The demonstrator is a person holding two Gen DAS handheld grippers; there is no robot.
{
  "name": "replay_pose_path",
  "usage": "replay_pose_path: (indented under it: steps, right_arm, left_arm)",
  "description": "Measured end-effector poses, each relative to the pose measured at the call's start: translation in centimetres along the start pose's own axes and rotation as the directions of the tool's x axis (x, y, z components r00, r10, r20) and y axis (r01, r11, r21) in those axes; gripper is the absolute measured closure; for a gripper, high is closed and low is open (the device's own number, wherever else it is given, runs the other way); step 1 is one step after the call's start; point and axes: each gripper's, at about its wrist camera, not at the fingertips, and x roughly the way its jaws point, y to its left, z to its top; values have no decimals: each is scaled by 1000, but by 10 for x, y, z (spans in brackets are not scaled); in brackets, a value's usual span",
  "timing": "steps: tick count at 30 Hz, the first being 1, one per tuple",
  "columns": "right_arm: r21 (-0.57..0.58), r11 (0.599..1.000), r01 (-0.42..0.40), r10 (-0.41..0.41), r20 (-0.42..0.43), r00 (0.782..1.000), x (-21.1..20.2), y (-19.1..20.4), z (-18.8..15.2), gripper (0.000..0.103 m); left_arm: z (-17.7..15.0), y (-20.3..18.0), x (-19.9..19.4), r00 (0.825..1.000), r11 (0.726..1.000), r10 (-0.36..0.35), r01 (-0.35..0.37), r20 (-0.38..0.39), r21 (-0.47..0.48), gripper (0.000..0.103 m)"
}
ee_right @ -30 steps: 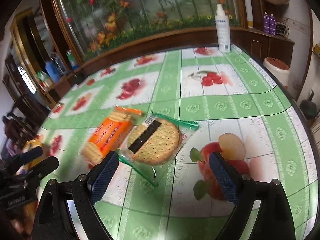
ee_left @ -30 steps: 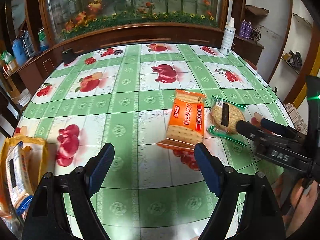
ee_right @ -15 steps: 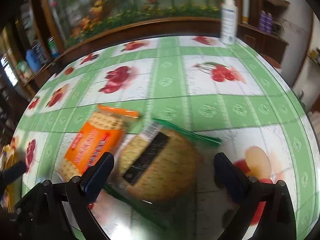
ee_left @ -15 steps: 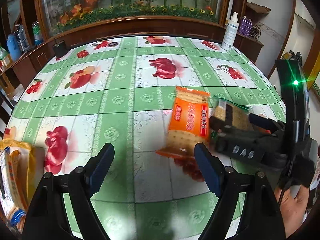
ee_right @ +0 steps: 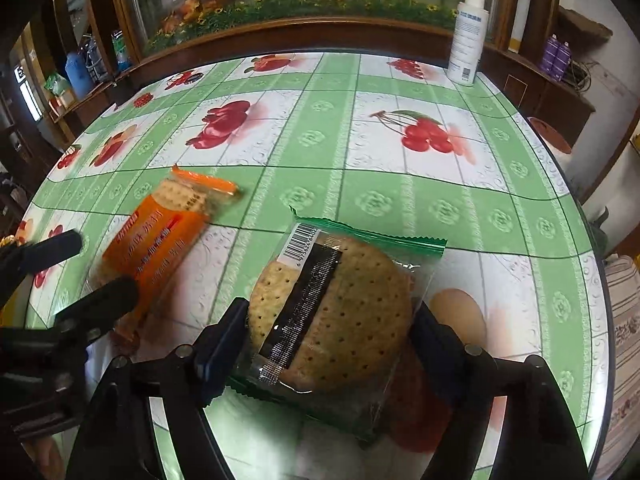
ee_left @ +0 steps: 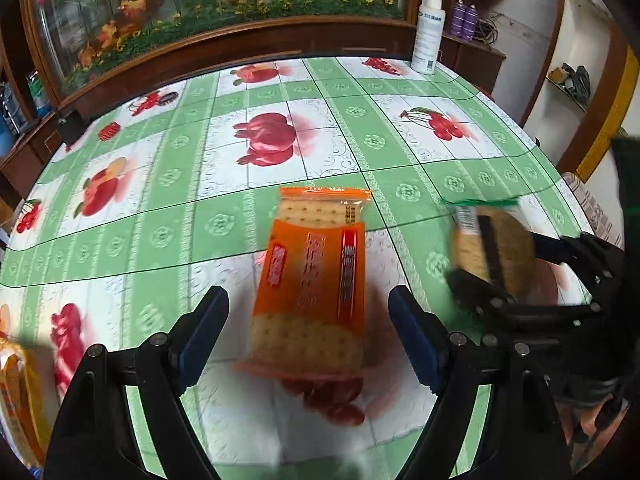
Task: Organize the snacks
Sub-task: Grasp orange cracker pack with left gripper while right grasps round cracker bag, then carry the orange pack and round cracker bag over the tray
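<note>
An orange cracker packet [ee_left: 312, 280] lies flat on the fruit-print tablecloth; it also shows in the right wrist view [ee_right: 160, 236]. My left gripper [ee_left: 308, 340] is open with its pads on either side of the packet's near end, not touching it. My right gripper [ee_right: 328, 344] is shut on a green-edged round biscuit packet [ee_right: 332, 312], one pad on each side. That packet [ee_left: 492, 248] and the right gripper [ee_left: 532, 280] also show at the right of the left wrist view.
A yellow bag of snacks [ee_left: 16, 396] sits at the table's near left edge. A white spray bottle [ee_right: 466, 36] stands at the far right of the table. A wooden cabinet with a flower display [ee_left: 224, 4] runs behind the table.
My right gripper moved in around the round biscuit packet and closed on it. My left gripper moved forward until the orange packet sits between its open fingers.
</note>
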Motion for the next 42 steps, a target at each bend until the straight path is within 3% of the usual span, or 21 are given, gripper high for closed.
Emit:
replay_pose_path:
  steps: [4, 6, 8, 11, 16, 23, 27, 36, 42]
  right_arm:
    - [40, 998, 52, -53, 15, 998, 3, -13, -1, 9]
    - [46, 997, 55, -57, 23, 998, 4, -16, -1, 8]
    - [41, 998, 53, -54, 22, 998, 4, -17, -1, 10]
    - [36, 999, 40, -41, 30, 999, 2, -16, 1, 21]
    - [63, 998, -2, -1, 42, 999, 0, -21, 2, 24]
    - [71, 986, -152, 147, 72, 987, -7, -13, 4, 25]
    - [112, 929, -352, 340, 112, 934, -14, -10, 4, 25]
    - [23, 879, -476, 470, 121, 874, -31, 36, 3, 25]
    - [-60, 824, -564, 567, 112, 816, -48, 84, 0, 26]
  left_arm:
    - [5, 7, 19, 999, 999, -8, 7, -36, -34, 21]
    - [3, 8, 26, 1000, 999, 5, -6, -21, -37, 18]
    - [2, 8, 26, 1000, 999, 10, -10, 2, -37, 18]
    - [0, 7, 21, 999, 1000, 14, -13, 29, -26, 46]
    - [-12, 22, 10, 999, 998, 31, -29, 32, -57, 47]
    - [-42, 58, -36, 994, 985, 20, -1, 108, -173, 47]
    - [-61, 84, -79, 982, 971, 50, -5, 181, -240, 47]
    - [-106, 135, -143, 953, 930, 195, -105, 232, -353, 47]
    - [-133, 166, -164, 939, 899, 265, -158, 219, -408, 47]
